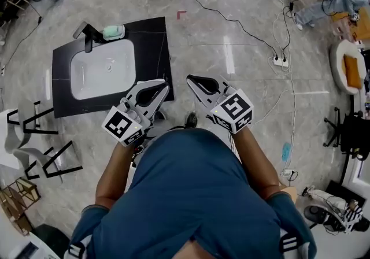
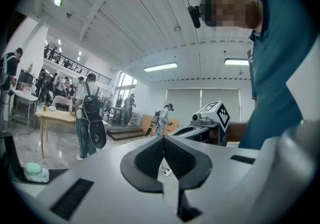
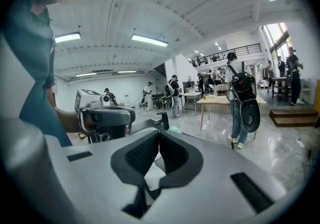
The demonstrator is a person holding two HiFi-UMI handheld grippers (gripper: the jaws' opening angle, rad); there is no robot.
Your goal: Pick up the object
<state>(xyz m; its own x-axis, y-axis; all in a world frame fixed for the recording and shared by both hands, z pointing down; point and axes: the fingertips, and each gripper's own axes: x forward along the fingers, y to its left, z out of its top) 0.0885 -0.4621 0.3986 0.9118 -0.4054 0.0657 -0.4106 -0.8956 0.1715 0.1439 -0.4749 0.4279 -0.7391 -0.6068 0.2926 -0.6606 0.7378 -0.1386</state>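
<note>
1. white left gripper (image 1: 166, 87) and white right gripper (image 1: 189, 80): jaws together, empty (open grey marble floor (image 1: 248, 96) around them).
2. mint-green rounded object (image 1: 114, 32) sits at black square slab's (image 1: 155, 41) far edge, beside black faucet (image 1: 88, 37).

The stone-like floor (image 1: 243, 96) is gleaming; the glossy basin (image 1: 103, 70) is sitting in the matt counter (image 1: 153, 50); the left tongs (image 1: 166, 86) are showing smooth plastic.
</note>
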